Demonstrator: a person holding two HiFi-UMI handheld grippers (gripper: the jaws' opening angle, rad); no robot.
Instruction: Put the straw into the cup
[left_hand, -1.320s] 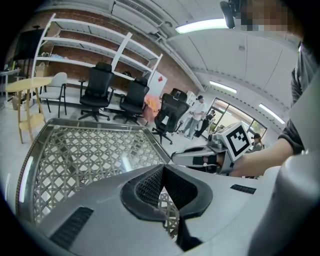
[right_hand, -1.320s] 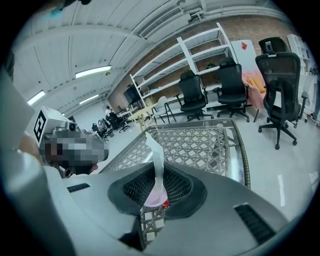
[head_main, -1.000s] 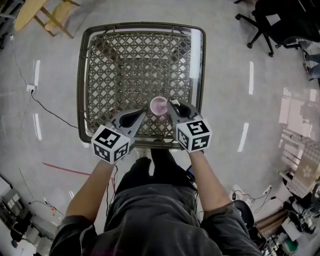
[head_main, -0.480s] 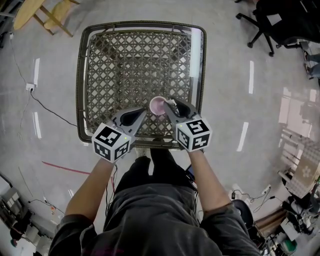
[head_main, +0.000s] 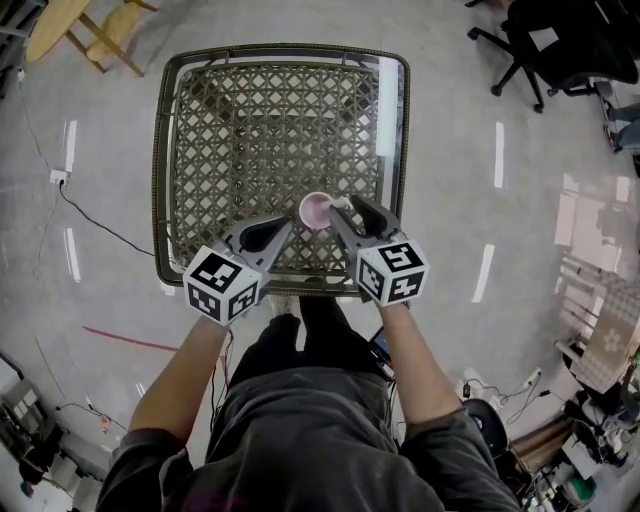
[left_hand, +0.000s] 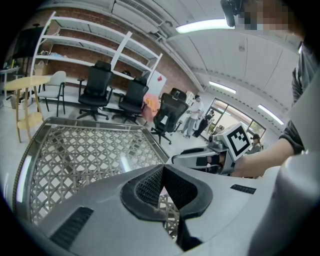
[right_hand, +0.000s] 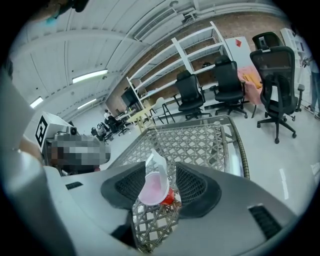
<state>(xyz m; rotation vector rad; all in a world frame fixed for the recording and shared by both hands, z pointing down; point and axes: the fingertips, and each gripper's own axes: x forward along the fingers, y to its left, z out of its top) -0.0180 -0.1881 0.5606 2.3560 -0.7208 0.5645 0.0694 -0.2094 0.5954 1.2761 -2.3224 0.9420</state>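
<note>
A small cup (head_main: 316, 210) with a pink inside stands on the wicker table (head_main: 270, 120) near its front edge. In the right gripper view the cup (right_hand: 153, 188) sits between my right gripper's (right_hand: 160, 187) jaws, which are opening; the right pad stands apart from it. A pale translucent straw (right_hand: 155, 161) sticks up out of the cup, and something red (right_hand: 169, 197) shows at its base. In the head view the right gripper (head_main: 345, 209) is beside the cup's right rim. My left gripper (head_main: 283, 227) waits just left of the cup, shut with nothing in it (left_hand: 162, 172).
The table has a metal rim (head_main: 160, 170) and a glass top over the lattice. Black office chairs (head_main: 545, 45) stand at the far right, a wooden stool (head_main: 95, 25) at the far left. A cable (head_main: 95, 225) runs across the floor on the left.
The right gripper's jaws have spread apart around the cup. The cup, the left gripper and both hands stayed where they were.
</note>
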